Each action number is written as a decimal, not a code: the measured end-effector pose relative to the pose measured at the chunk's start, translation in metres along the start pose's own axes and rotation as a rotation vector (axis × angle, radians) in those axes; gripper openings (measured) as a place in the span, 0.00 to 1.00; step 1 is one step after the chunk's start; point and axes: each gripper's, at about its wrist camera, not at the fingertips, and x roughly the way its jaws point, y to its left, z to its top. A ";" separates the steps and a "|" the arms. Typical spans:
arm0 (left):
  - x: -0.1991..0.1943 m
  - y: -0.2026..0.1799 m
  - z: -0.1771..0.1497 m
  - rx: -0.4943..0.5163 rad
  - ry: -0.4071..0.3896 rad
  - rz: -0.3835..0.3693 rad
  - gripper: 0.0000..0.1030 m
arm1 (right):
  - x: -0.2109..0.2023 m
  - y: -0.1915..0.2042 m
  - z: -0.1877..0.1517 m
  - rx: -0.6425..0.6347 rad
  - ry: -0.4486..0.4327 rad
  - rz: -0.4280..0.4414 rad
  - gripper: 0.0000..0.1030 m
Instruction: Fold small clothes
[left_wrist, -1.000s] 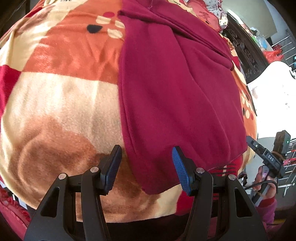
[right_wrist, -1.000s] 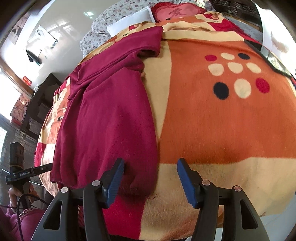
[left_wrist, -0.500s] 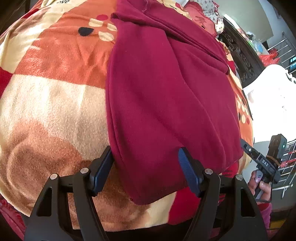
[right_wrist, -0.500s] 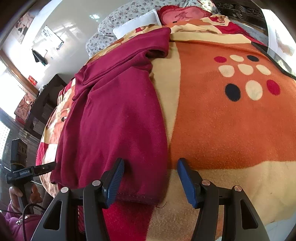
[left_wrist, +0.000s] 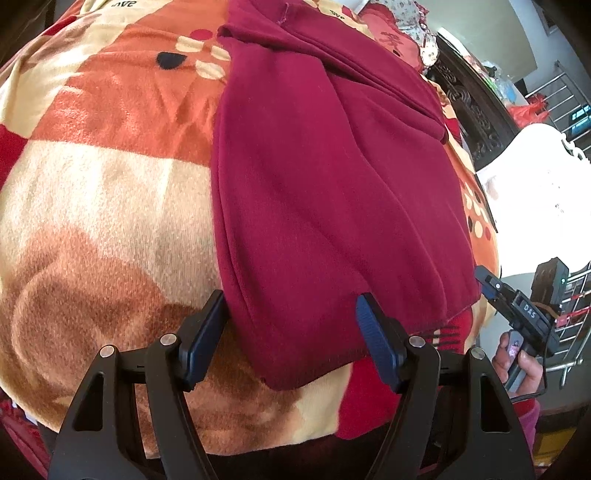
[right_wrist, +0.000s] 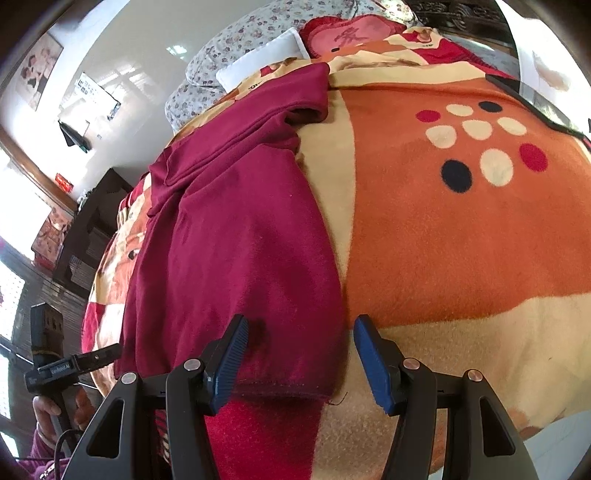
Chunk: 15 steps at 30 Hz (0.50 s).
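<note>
Two spread, unclenched grippers, left and right, bracket the maroon garment's near hem corners; next: pinch both, lift forward.

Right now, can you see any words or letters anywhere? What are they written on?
"DAS" – on the right gripper, seen from the left wrist view.
"love" – printed on the blanket at its far edge, only partly clear.
A red Chinese character – on the pink cushion; too unclear to name.
Label on the left gripper, seen from the right wrist view: too blurred.
Wall posters: too small.
</note>
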 end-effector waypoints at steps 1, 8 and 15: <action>0.000 0.000 0.001 0.001 0.002 0.001 0.69 | 0.002 0.000 0.000 0.003 -0.002 -0.006 0.56; 0.000 -0.003 -0.003 0.024 -0.013 0.029 0.69 | 0.006 0.004 -0.001 0.000 -0.021 -0.047 0.56; 0.003 -0.006 -0.001 0.028 -0.012 0.029 0.69 | 0.003 0.006 -0.001 -0.005 -0.005 -0.045 0.54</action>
